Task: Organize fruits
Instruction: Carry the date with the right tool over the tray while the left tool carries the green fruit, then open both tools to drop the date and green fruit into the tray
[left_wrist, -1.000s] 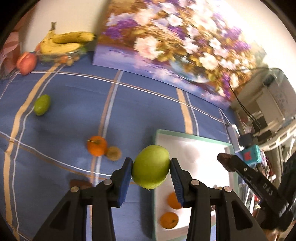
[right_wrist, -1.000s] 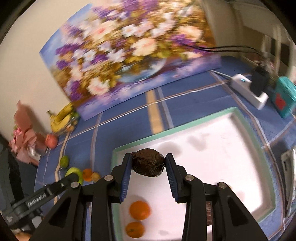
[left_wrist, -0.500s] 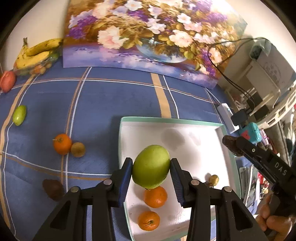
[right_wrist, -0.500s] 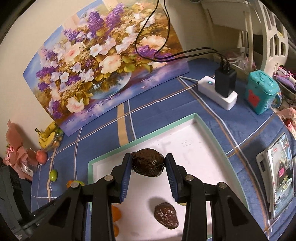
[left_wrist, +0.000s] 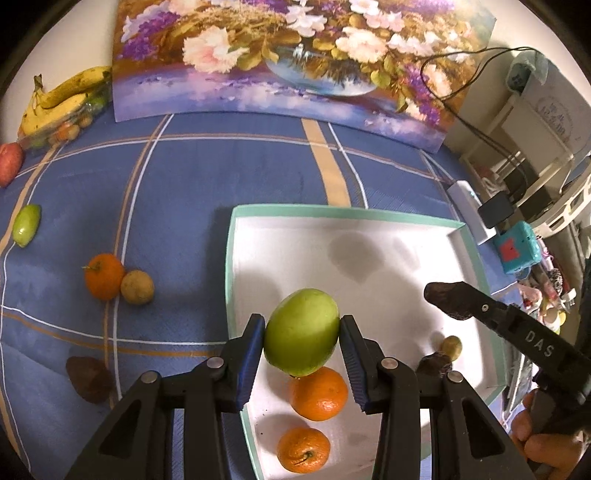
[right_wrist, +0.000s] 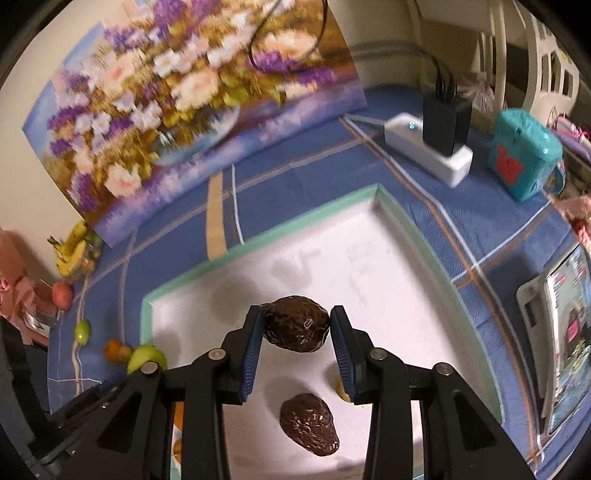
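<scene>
Both tongs are loaded over the white tray: left tongs clamp a green fruit, right tongs a dark wrinkled fruit. Next comes lowering each onto bare tray floor, clear of the oranges, then letting go

I see two oranges in the tray, a third orange on the tablecloth left of it.

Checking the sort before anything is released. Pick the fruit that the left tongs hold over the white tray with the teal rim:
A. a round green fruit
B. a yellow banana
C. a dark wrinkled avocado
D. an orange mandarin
A: the left tongs are clamped on a round green fruit above the white tray with the teal rim.
</scene>
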